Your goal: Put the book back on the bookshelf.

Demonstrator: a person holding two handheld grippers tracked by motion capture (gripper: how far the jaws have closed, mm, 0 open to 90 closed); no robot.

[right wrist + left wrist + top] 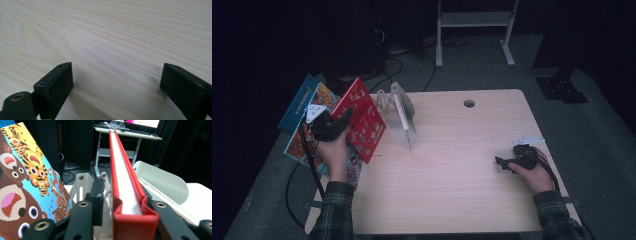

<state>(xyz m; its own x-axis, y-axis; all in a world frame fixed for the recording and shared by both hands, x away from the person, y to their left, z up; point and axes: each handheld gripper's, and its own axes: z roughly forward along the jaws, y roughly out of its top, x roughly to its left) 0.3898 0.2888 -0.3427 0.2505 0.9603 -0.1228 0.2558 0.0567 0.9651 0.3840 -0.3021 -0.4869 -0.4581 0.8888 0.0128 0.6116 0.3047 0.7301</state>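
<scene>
At table's left edge, left gripper pinching upright red book beside white rack; right gripper spread wide, resting on table.

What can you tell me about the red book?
The red book is a thin hardcover with white page edges and a red cover printed with small pictures. The left gripper holds it by its lower end, raised and tilted above the table's left edge, between the picture books and the white book stand.
</scene>
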